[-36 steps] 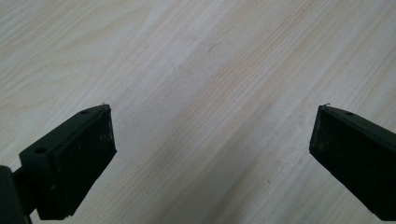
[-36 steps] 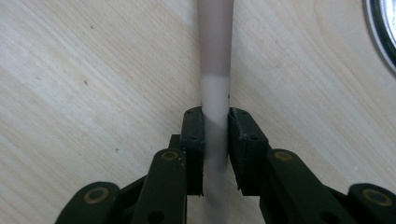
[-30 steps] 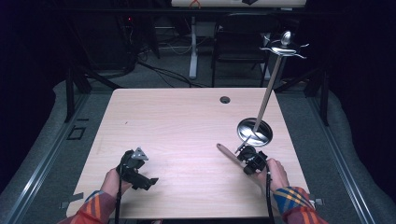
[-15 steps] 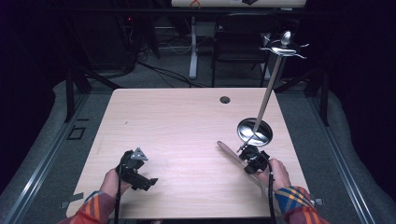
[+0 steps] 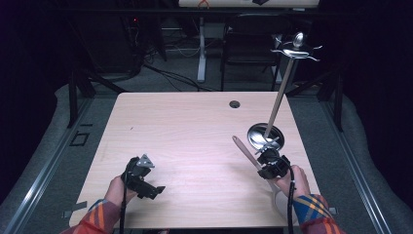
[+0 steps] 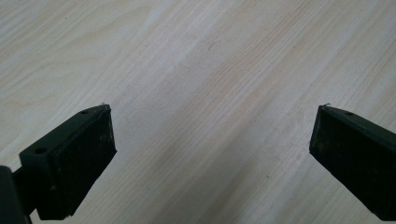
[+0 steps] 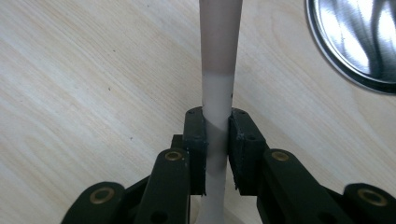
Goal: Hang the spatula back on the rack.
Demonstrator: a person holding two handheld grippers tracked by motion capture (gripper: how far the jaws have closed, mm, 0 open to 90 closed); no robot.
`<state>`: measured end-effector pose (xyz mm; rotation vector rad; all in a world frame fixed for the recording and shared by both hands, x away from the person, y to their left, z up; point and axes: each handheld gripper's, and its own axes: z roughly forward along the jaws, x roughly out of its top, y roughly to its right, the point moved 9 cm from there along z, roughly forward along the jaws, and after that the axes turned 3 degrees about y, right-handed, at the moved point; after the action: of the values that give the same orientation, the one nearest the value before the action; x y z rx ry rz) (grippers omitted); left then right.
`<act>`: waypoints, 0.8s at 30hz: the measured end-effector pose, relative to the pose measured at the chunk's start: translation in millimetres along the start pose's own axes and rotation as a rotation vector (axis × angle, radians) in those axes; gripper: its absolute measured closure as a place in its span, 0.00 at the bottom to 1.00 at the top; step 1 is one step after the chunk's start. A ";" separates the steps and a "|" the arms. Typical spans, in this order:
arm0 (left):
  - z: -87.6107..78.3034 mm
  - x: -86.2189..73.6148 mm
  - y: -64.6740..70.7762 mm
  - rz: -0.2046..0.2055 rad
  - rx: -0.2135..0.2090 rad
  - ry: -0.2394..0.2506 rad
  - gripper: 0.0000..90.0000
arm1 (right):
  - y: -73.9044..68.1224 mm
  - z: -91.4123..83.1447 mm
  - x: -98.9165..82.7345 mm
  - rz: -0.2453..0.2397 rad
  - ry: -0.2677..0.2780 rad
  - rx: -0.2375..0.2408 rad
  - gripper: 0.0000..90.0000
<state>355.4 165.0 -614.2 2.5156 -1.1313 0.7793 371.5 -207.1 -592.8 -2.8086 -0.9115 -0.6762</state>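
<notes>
The right gripper (image 5: pixel 271 163) sits at the near right of the wooden counter (image 5: pixel 195 126), and its fingers (image 7: pixel 196 140) are clenched on the pale handle of a long wooden utensil (image 7: pixel 217 70). In the right gripper view the handle runs straight up between the two black pads, turning from a lighter to a browner tone farther along. From the high view the utensil (image 5: pixel 243 148) slants away from the gripper toward the far left. Just beside it, on the far right, stands a round shiny metal base (image 5: pixel 265 135) with a thin rod rising from it to a hooked top. The left gripper (image 5: pixel 146 183) rests at the near left, well apart from the utensil, with its fingers (image 6: pixel 79 158) released and spread wide over bare wood.
</notes>
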 end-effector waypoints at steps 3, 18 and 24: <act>-0.4 0.0 0.2 -0.001 -0.001 0.001 0.00 | 4.0 -9.6 -0.8 -0.039 -0.031 0.012 0.87; -2.3 -1.3 -0.4 -0.004 0.005 0.005 0.00 | 17.1 -35.6 9.1 0.005 0.141 -0.016 0.87; -1.7 -1.6 -0.7 -0.004 0.000 0.002 0.00 | 20.3 -44.5 13.6 0.017 0.202 -0.040 0.87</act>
<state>354.4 167.2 -613.7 2.5158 -1.1249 0.7807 376.3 -226.9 -546.4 -2.7144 -0.8459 -0.9648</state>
